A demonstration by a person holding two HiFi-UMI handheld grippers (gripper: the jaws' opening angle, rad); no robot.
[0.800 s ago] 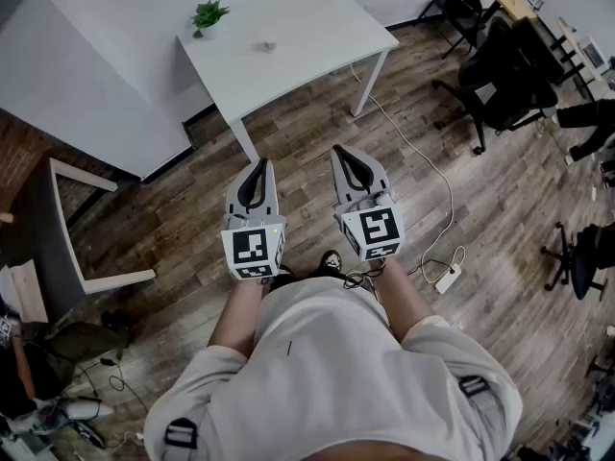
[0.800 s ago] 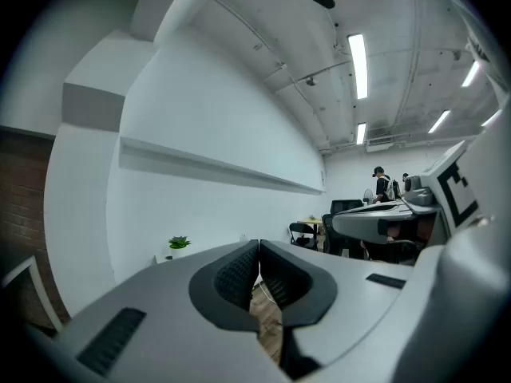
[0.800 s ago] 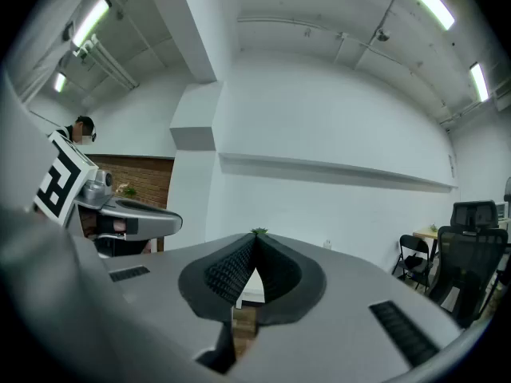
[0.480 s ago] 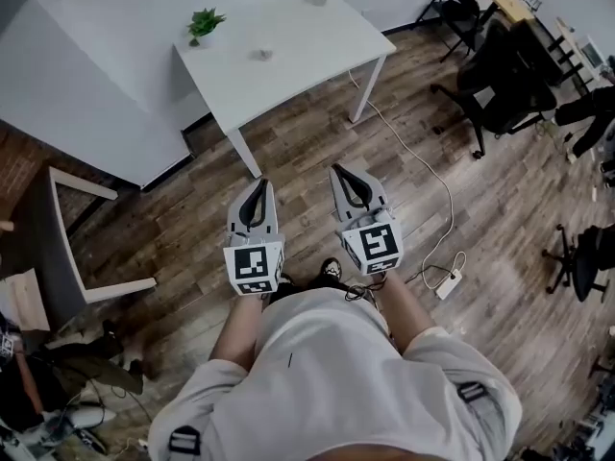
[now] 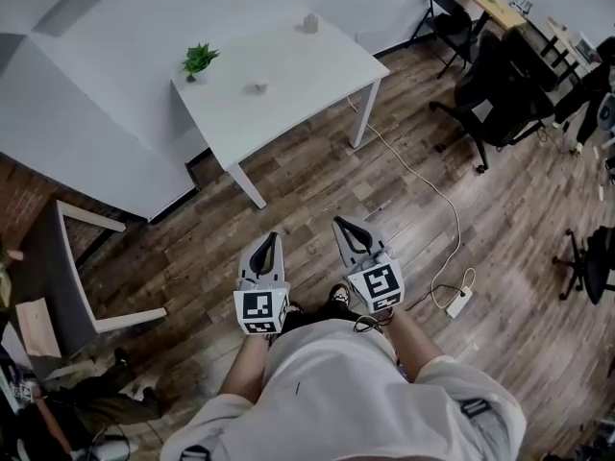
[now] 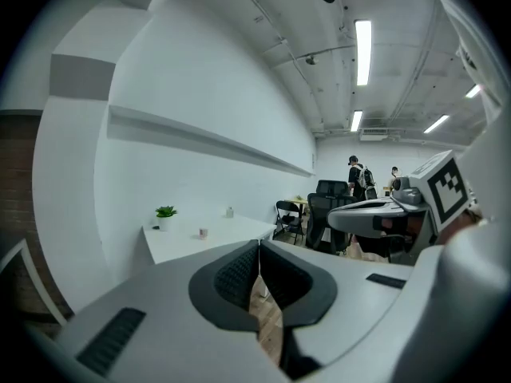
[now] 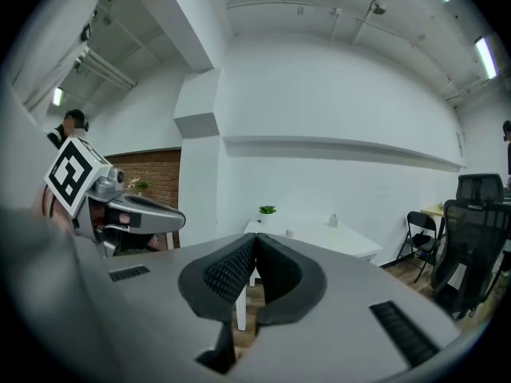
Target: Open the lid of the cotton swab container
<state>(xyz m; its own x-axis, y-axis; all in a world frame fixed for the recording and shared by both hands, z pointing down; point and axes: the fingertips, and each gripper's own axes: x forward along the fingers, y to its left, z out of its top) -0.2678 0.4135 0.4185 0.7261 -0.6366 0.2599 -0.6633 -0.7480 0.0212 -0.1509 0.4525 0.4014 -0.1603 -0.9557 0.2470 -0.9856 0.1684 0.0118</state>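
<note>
A white table [image 5: 288,80] stands well ahead of me, against the wall. A small pale container [image 5: 258,88] sits near its middle and a small whitish jar [image 5: 310,23] at its far edge. Both are too small to tell which holds cotton swabs. They also show as a small container [image 6: 203,232] and jar [image 6: 229,211] in the left gripper view, and as a container [image 7: 289,233] and jar [image 7: 333,221] in the right gripper view. My left gripper [image 5: 270,241] and right gripper [image 5: 338,224] are held side by side over the floor, far short of the table. Both are shut and hold nothing.
A potted plant [image 5: 199,60] stands on the table's left corner. A cable [image 5: 423,185] runs over the wood floor to a power strip [image 5: 459,303]. Black office chairs [image 5: 500,84] stand at the right, and a low white frame [image 5: 91,277] at the left. People [image 6: 357,174] stand far off.
Both grippers have dropped lower in the head view and come closer to my body. The table now sits slightly higher and farther left in that view.
</note>
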